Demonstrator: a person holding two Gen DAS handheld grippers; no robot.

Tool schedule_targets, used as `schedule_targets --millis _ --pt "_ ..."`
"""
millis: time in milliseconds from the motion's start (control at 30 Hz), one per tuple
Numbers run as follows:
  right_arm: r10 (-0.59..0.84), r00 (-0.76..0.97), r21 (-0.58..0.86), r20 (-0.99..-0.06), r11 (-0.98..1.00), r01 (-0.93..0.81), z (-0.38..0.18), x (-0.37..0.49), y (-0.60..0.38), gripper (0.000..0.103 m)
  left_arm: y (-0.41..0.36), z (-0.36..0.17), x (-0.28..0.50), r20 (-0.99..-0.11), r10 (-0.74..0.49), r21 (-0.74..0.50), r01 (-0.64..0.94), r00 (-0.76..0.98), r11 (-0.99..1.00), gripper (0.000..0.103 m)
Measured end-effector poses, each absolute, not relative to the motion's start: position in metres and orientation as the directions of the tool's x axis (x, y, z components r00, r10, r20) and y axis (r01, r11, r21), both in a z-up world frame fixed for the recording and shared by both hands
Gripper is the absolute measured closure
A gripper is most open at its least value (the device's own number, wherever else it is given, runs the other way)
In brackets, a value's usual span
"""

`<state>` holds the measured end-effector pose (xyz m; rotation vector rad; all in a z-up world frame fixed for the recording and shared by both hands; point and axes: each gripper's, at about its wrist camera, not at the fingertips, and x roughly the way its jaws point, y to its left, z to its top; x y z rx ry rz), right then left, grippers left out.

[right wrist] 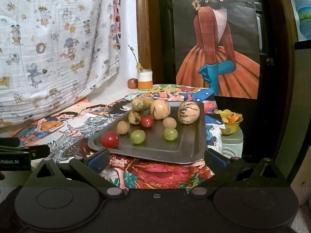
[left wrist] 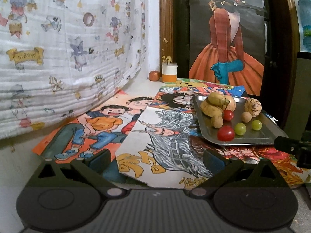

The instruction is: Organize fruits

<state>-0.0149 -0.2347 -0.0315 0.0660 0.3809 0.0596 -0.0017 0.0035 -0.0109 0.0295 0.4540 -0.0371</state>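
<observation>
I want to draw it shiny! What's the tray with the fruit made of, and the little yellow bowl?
The tray looks like metal, probably steel: grey, smooth, with a dull sheen and soft reflections under the fruit. The yellow bowl looks like plastic: bright even colour with a glossy, scalloped rim, though glazed ceramic is possible.

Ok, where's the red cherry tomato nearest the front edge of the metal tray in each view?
Left wrist: red cherry tomato, right of centre, at the metal tray front edge.
Right wrist: tomato, left of centre, at the tray near-left corner.
Shared landmark: orange-and-white jar at the back.
</observation>
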Motion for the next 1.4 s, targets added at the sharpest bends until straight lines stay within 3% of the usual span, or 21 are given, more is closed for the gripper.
schedule_targets --millis 1400 --pt "0.1 0.93 0.034 -0.354 0.995 -0.094 -0.0406 -0.0161 -0.2261 0.0 0.0064 -0.0169 -0.0029 -0.443 -0.053 -0.022 0.048 0.895 0.999 0.0"
